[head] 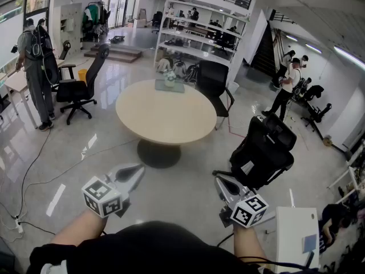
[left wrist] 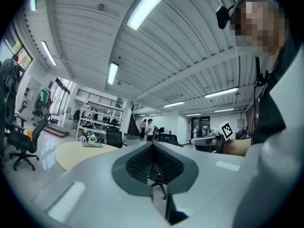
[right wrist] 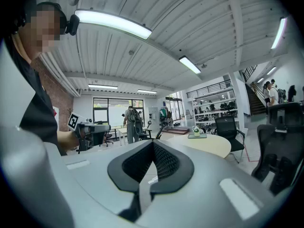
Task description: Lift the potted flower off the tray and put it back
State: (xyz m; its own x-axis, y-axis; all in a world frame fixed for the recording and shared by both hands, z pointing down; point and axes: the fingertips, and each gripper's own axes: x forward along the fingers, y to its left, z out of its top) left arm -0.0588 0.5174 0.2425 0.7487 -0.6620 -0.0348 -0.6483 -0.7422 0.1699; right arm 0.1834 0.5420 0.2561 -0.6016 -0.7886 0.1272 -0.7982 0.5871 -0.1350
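Note:
A small potted flower [head: 170, 77] stands on a dark flat tray [head: 178, 88] at the far edge of a round beige table [head: 165, 116]. Both grippers are held low near my body, well short of the table. My left gripper [head: 137, 170] is shut with nothing between its fingers, and so is my right gripper [head: 220, 181]. Over the closed tips of the left gripper [left wrist: 153, 144], the left gripper view shows the flower [left wrist: 91, 137] and tray [left wrist: 93, 145] far off to the left. In the right gripper view the flower [right wrist: 196, 130] sits far beyond the closed right gripper [right wrist: 153, 142].
A black office chair [head: 263, 150] stands just ahead of my right gripper. Another chair [head: 213, 79] is behind the table and a third [head: 80, 88] to its left. A white box [head: 296, 230] sits at lower right. Cables [head: 28, 170] trail on the glossy floor. People stand at both sides.

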